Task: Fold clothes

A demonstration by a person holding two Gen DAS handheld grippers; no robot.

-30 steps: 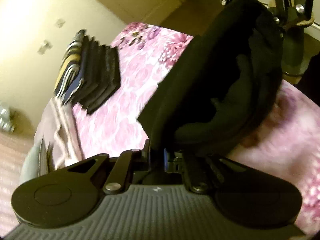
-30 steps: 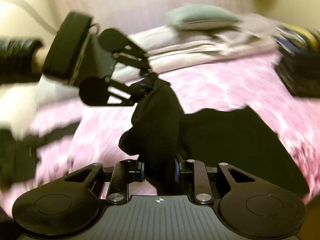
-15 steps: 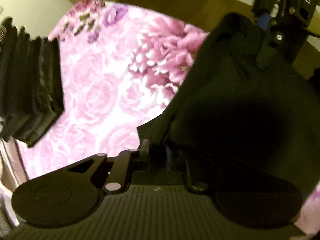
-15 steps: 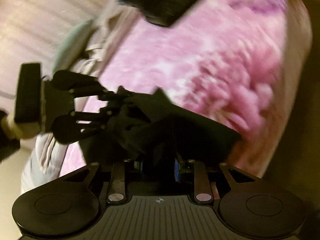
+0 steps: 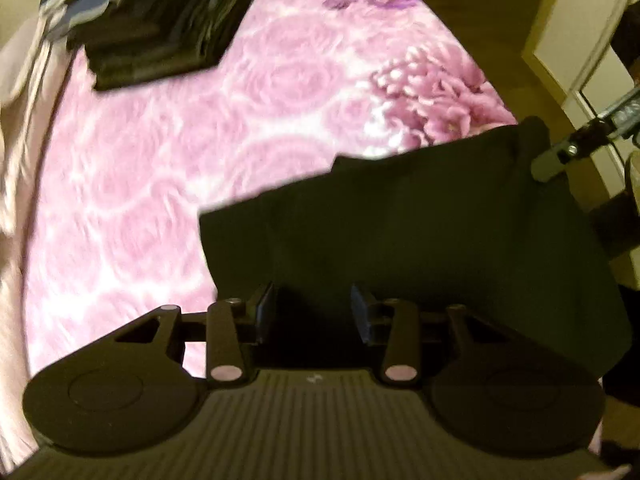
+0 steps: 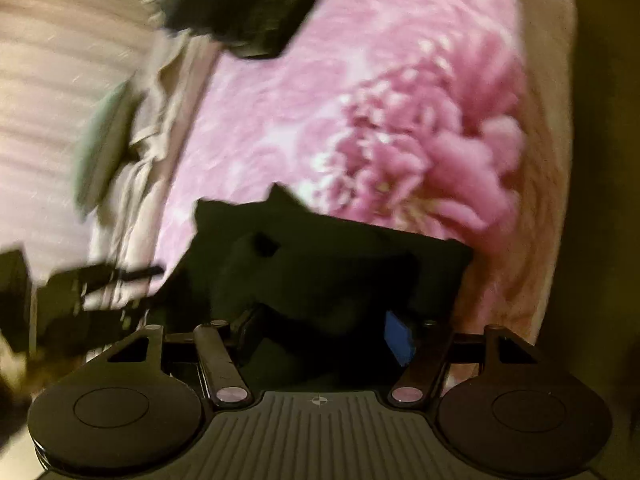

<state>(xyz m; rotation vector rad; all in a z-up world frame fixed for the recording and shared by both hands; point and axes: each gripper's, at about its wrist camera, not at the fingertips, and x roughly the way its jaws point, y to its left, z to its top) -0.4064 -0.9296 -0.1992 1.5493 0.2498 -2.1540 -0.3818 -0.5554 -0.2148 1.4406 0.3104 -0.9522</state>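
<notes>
The folded black fabric garment (image 5: 420, 232) is lying on the pink rose-patterned plush bedspread (image 5: 200, 152), near its edge, with the drop to the wooden floor (image 5: 492, 20) just beyond. Judging from that, the garment is risking a slide over the edge if a finger drags it while pulling away, and the loose upper layer (image 6: 320, 276) could be flipping open if snagged. The left gripper (image 5: 313, 310) is standing wide, its pads apart with only dark cloth beneath them, gripping nothing. The right gripper (image 6: 326, 330) is also spread wide, a hump of black cloth sitting between the fingers but not pinched. The stack of dark folded clothes (image 5: 160, 24) is waiting well apart.
</notes>
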